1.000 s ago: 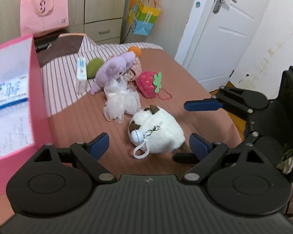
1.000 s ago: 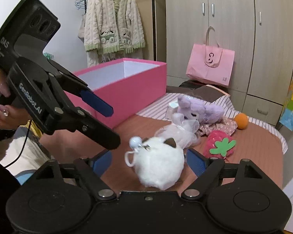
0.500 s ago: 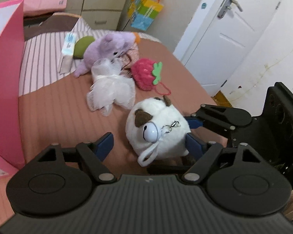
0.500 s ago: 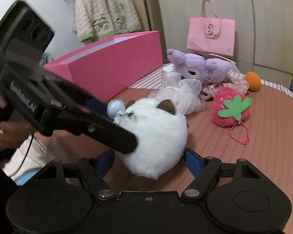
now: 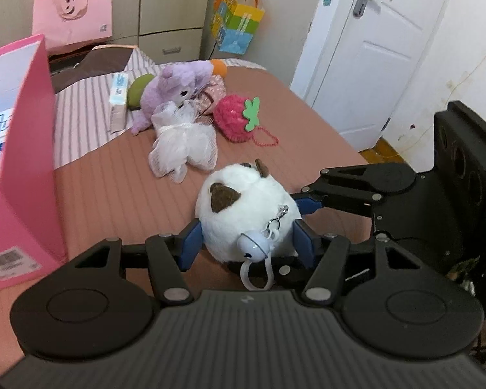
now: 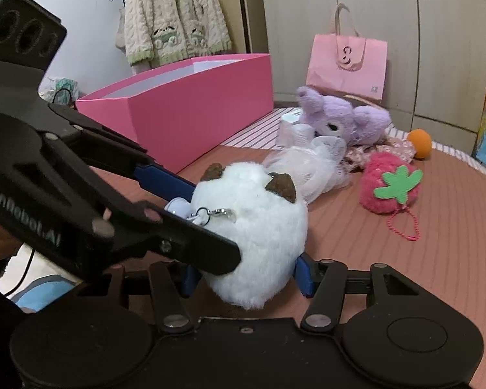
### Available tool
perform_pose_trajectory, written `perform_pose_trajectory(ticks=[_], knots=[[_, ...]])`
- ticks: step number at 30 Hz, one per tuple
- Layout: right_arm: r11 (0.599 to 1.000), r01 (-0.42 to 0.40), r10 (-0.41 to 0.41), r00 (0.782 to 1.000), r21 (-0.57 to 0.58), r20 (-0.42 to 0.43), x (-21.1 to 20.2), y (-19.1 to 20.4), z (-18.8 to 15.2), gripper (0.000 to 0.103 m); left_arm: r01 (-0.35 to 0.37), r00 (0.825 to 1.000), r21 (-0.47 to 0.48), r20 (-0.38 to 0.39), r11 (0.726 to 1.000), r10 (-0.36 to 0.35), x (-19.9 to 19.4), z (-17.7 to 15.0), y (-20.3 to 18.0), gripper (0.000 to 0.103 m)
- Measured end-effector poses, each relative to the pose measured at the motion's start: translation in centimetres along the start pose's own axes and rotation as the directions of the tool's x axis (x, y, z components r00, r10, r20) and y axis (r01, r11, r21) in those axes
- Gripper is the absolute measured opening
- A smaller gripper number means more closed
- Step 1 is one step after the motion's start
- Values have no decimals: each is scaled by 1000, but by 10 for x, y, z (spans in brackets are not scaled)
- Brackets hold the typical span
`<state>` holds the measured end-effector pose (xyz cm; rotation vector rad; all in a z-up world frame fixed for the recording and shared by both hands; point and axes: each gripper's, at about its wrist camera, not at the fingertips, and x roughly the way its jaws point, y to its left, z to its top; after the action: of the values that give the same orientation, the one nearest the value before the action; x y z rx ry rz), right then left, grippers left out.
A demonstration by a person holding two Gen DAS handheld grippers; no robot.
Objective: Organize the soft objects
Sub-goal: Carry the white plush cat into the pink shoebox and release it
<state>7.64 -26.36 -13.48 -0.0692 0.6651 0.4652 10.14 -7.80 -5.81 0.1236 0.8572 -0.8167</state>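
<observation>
A round white plush (image 5: pixel 243 207) with brown ears and a pale blue bell charm sits on the brown bed cover (image 5: pixel 113 188). My left gripper (image 5: pixel 248 241) is shut on it from both sides. My right gripper (image 6: pixel 243 272) is shut on the same white plush (image 6: pixel 259 227), gripping it across the left gripper's hold. A white mesh pouf (image 5: pixel 184 142), a purple plush (image 5: pixel 175 87) and a pink strawberry plush (image 5: pixel 236 120) lie further back. An open pink box (image 6: pixel 191 103) stands to the left.
A pink paper bag (image 5: pixel 71 9) leans on the wardrobe. An orange ball (image 6: pixel 419 142), a green ball (image 5: pixel 137 92) and a tissue pack (image 5: pixel 118 92) lie near the purple plush. A white door (image 5: pixel 372 52) is at the right. The bed edge is near my right gripper.
Both grippers moved in and closed on the white plush, which stood free between open jaws a second ago. The plush now sits slightly raised and turned.
</observation>
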Motion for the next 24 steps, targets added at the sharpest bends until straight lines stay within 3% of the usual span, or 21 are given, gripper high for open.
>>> perform_pose_trajectory(ticks=[7, 17, 24], knots=[[999, -26, 24, 998, -31, -61, -3, 30, 19, 62, -7, 997, -65, -72, 998, 3, -28, 0, 11, 60], [992, -64, 49, 990, -106, -132, -13, 79, 42, 62, 10, 993, -141, -112, 990, -26, -73, -14, 31, 60], [978, -136, 106, 977, -157, -187, -6, 116, 64, 62, -22, 993, -224, -115, 974, -4, -110, -25, 54, 60]])
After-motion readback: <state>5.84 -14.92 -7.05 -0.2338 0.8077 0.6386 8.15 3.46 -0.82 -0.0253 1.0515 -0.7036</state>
